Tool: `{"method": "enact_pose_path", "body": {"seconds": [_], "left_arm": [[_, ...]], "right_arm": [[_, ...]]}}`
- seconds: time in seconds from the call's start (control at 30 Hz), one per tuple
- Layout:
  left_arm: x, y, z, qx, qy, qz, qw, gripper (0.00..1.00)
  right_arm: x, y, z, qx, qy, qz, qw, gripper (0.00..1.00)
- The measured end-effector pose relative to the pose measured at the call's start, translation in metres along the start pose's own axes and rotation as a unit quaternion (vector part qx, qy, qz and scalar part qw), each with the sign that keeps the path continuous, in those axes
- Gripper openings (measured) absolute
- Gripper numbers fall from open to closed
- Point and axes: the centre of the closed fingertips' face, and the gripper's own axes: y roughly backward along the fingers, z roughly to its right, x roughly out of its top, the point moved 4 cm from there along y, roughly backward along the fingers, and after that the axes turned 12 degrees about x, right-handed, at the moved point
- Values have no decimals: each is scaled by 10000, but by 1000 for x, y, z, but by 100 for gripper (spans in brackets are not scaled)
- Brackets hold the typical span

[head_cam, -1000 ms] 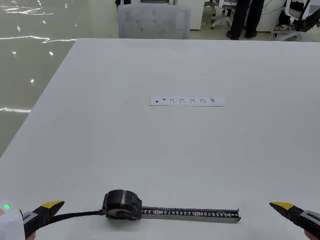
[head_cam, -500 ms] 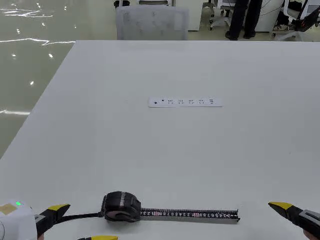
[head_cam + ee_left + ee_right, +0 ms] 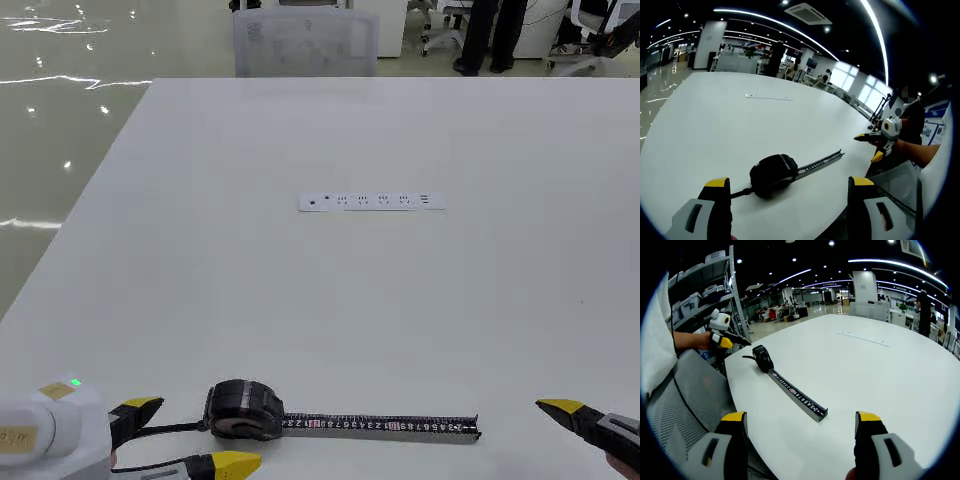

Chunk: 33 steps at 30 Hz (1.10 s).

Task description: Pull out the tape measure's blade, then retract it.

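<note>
Tape measure (image 3: 243, 410) lies on table (image 3: 350, 290) nr front edge, blade (image 3: 380, 427) out flat to the right. My L gripper (image 3: 195, 432) is just left of the case, jaws spread. R gripper (image 3: 801, 416) is spread too, apart from blade tip.

We are in a big open office or lab. We see a wide white table (image 3: 400, 130) with a white power strip (image 3: 371, 202) lying on it. A grey mesh chair (image 3: 306, 45) stands at the far edge. The floor (image 3: 60, 120) is pale and shiny. Long light strips (image 3: 880, 261) run across a dark ceiling, and an air vent (image 3: 811, 13) sits up there too. Tall metal shelves (image 3: 705, 285) hold white things. Far off we see big windows (image 3: 867, 90) and people (image 3: 495, 35) standing.
</note>
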Motion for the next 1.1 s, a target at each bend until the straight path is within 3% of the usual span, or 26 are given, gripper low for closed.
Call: {"method": "enact_pose_path", "body": {"seconds": [0.3, 0.67, 1.1], "left_arm": [[3, -13, 7, 76, 148, -99, 9998, 95], [-3, -29, 13, 150, 244, -328, 9991, 94], [-9, -47, 9, 352, 429, -498, 9972, 90]], "right_arm": [[-1, 1, 2, 4, -32, 26, 10000, 90], [0, -1, 4, 56, -3, -5, 10000, 90], [0, -3, 5, 91, -10, 22, 10000, 90]]}}
